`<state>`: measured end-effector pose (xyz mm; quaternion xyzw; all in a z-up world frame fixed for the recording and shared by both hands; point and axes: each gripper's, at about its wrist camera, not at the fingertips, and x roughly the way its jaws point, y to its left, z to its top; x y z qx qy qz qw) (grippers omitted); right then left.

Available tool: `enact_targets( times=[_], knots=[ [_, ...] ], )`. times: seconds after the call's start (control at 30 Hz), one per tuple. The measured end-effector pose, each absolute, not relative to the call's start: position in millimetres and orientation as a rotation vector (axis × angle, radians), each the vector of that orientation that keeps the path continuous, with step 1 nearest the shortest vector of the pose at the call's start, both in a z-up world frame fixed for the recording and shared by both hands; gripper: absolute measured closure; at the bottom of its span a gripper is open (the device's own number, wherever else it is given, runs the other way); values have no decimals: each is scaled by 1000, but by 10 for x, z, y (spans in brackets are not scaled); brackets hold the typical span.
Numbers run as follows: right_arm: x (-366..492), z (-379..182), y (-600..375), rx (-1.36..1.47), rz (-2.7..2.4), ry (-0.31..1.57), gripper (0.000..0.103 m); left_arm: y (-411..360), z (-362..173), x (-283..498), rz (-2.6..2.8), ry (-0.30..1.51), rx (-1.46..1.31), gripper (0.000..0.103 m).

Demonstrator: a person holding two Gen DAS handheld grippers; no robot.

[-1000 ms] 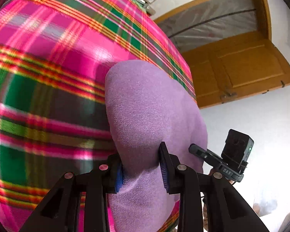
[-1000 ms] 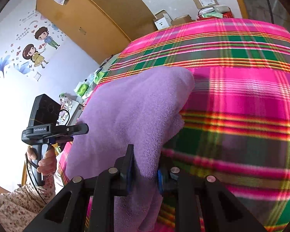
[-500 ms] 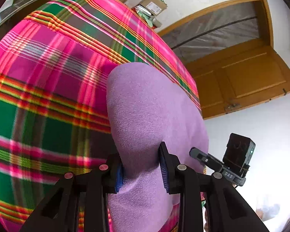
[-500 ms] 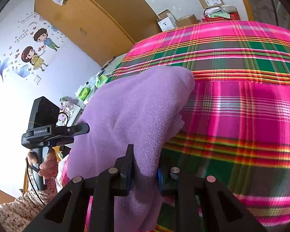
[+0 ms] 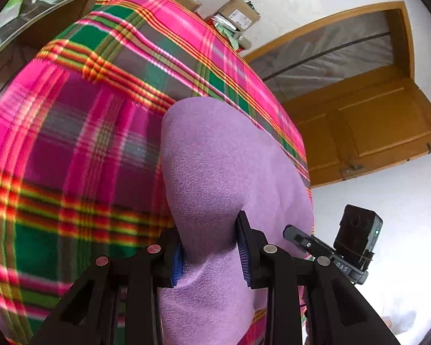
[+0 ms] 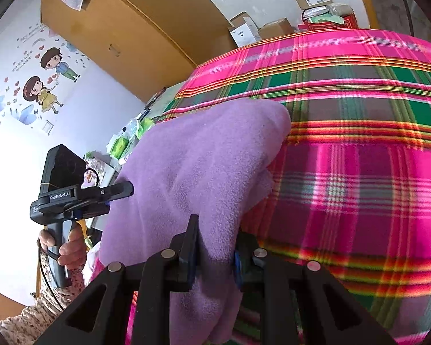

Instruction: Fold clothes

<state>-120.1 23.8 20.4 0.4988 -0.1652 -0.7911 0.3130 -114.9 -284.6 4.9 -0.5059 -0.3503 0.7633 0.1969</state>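
Both of our grippers pinch the lilac fleece garment (image 5: pixel 230 172): left gripper (image 5: pixel 209 251) and right gripper (image 6: pixel 214 254) each clamp an edge. It stretches between them over the plaid bedspread (image 6: pixel 359 172), long axis running gripper to gripper.

Left tongs (image 5: pixel 209 247) are clamped on a fold of purple cloth (image 5: pixel 230 172), pads pressed in from both sides. Right tongs (image 6: pixel 214 247) pinch the same cloth likewise. In the right wrist view, a hand (image 6: pixel 69 247) in a floral sleeve (image 6: pixel 34 316) grips the left handle upright.
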Motion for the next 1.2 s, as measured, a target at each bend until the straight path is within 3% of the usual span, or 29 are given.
enact_targets(
  times=[0.53, 0.77, 1.2],
  knots=[
    [-1409, -27, 152, 1343, -2109, -469, 80, -3064, -154, -1402, 2142, -1008, -1437, 70],
    [-1398, -59, 206, 1369, -2107, -504, 73, -3063, -197, -1396, 2139, -1022, -1434, 64],
    [-923, 62, 362, 1346, -2085, -512, 72, -3020, -61, -928, 2223, -979, -1442, 65]
  ],
)
